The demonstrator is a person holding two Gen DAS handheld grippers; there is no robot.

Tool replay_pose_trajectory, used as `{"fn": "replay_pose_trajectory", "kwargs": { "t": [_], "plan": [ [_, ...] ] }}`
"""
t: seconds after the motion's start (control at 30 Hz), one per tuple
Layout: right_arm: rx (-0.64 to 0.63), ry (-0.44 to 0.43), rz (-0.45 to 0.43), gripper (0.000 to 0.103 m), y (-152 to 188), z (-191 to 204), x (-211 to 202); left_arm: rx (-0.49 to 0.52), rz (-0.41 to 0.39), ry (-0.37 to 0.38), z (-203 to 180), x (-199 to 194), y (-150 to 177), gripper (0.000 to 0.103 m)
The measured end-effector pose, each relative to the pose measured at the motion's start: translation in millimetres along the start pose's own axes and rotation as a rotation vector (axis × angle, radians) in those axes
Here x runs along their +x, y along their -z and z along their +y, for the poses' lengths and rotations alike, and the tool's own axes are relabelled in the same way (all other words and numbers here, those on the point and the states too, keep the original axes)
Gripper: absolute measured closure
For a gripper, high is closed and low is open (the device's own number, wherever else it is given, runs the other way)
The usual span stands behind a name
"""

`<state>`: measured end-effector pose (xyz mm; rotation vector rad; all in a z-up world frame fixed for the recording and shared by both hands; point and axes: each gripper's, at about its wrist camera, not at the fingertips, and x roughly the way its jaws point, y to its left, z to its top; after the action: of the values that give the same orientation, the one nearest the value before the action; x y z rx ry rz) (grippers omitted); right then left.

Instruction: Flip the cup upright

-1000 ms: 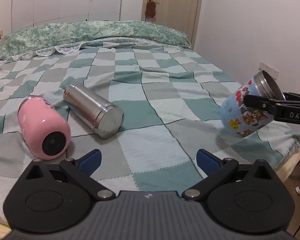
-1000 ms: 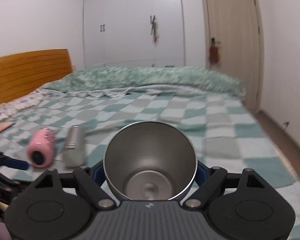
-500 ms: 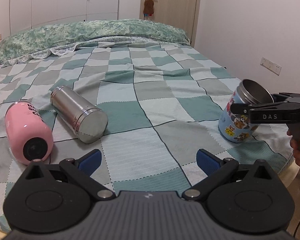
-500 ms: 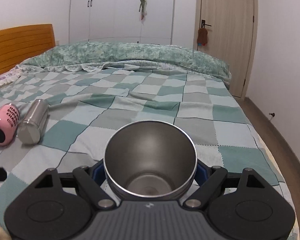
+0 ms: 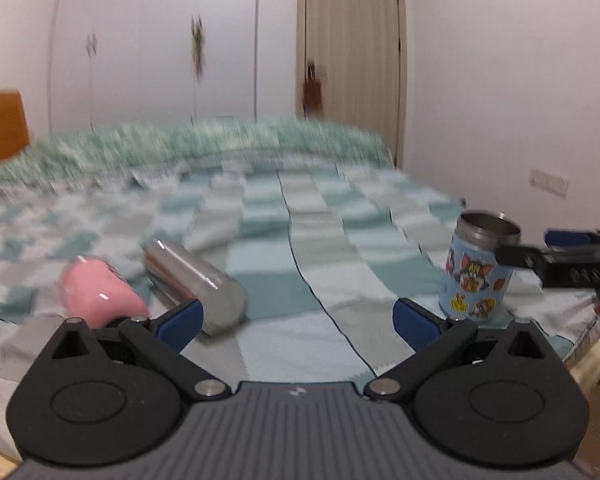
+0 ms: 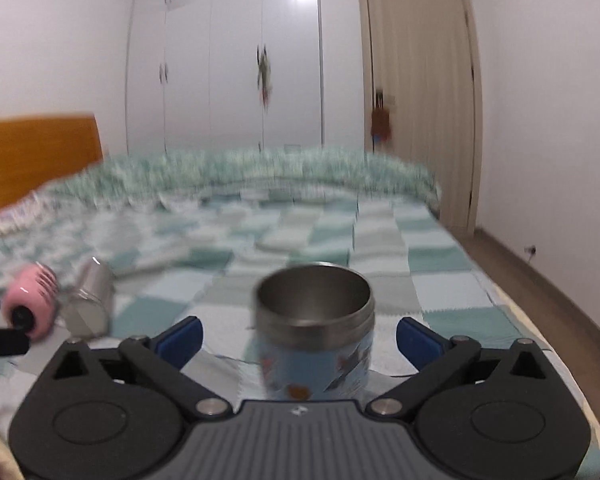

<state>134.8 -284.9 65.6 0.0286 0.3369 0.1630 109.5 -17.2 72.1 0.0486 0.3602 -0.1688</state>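
A blue cartoon-sticker cup (image 6: 316, 336) with a steel rim stands upright on the checked bedspread, its mouth facing up. My right gripper (image 6: 299, 338) is open, its blue pads on either side of the cup with clear gaps. In the left wrist view the same cup (image 5: 478, 276) stands near the bed's right edge, and the right gripper's black finger crosses in front of its rim. My left gripper (image 5: 296, 322) is open and empty, low over the bed's front.
A pink cup (image 5: 100, 298) and a steel cup (image 5: 196, 284) lie on their sides at the left of the checked bed (image 5: 340, 240); both also show in the right wrist view, pink (image 6: 32, 306) and steel (image 6: 88, 300). The bed's right edge drops to a wood floor (image 6: 540, 300).
My right gripper has set the blue cup down upright and opened, drawing back from it. Both cameras have tilted up, and the views are blurred by motion.
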Motion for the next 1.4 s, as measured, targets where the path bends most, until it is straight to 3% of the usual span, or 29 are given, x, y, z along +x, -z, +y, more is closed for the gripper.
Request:
{"fn": "replay_pose_trajectory", "kwargs": {
  "t": [0.1, 0.3, 0.5, 1.4],
  "plan": [
    [-0.020, -0.017, -0.084, 0.000, 22, 15, -29, 0.003, -0.076, -0.028, 1, -22, 17, 0.000],
    [-0.048, -0.029, -0.219, 0.000, 73, 40, -70, -0.040, -0.147, -0.058, 10, -45, 63, 0.000],
    [-0.119, -0.003, -0.318, 0.000, 91, 58, -95, -0.032, -0.176, -0.096, 14, -52, 89, 0.000],
    [-0.115, -0.005, -0.318, 0.000, 94, 61, -98, -0.027, -0.216, -0.103, 14, -59, 95, 0.000]
  ]
}}
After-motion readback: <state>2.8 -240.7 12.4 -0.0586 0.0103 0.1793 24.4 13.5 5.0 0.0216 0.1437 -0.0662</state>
